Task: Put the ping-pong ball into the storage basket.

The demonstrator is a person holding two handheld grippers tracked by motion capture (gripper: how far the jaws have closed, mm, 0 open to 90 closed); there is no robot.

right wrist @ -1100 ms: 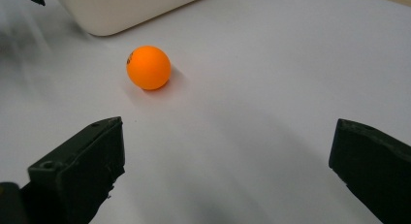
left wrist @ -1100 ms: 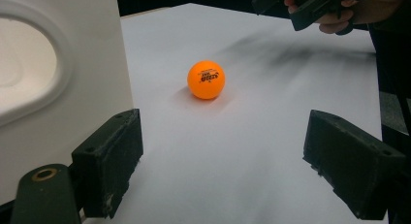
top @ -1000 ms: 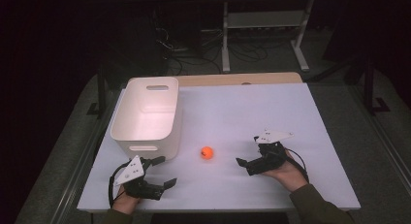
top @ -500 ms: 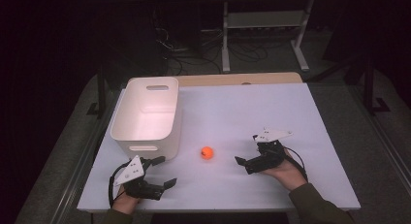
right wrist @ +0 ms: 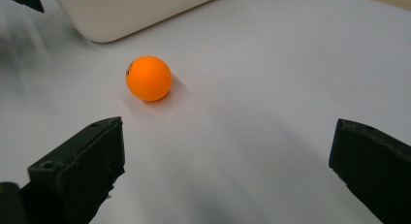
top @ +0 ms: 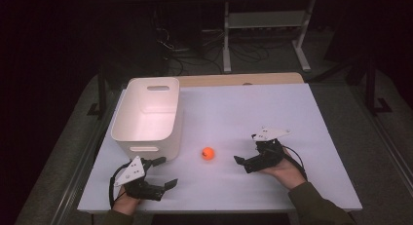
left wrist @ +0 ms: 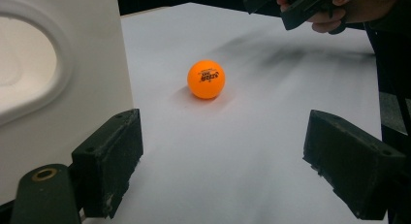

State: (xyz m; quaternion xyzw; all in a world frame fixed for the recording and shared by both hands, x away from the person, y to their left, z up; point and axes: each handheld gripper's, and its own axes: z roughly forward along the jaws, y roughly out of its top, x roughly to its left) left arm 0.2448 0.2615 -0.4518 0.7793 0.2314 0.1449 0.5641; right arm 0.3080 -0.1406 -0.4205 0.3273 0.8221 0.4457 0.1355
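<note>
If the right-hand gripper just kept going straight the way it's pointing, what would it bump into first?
Probably the orange ball. It lies ahead of the open right gripper, a little off the line between the jaws, so it might only clip it; the white bin stands beyond.

The small round plastic ball was bright orange with small dark print on one side. The rectangular plastic bin was plain white, as was the flat worktop. Both grippers' fingers were matte black, and the person's sleeve was olive green.
</note>
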